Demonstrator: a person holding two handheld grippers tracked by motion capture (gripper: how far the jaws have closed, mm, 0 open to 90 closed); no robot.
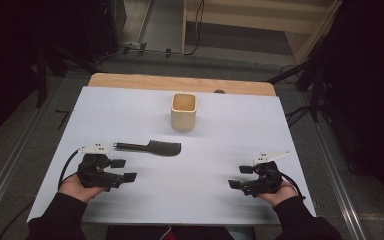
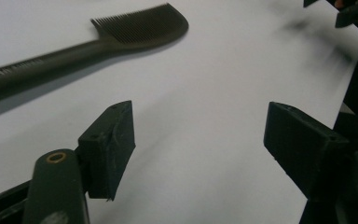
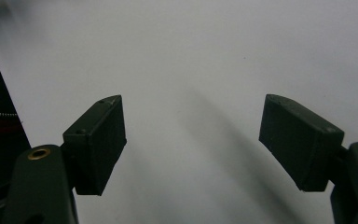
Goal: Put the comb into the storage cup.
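Nearest the person, the left gripper (image 1: 124,170) and the right gripper (image 1: 240,177) rest low over the white sheet (image 1: 220,150), each with jaws spread wide and nothing between them. Just beyond the left gripper lies the black comb (image 1: 152,147), flat on the sheet, handle toward the left. Farther back stands a cream cup (image 1: 184,112), upright, near the wooden table edge (image 1: 130,80).

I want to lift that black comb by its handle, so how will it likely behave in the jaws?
The comb looks like one rigid moulded piece, so probably stiff. It is thin and lies flat on the sheet, so the jaws may struggle to get under it, and a push would likely slide it. Its fine teeth might bend.
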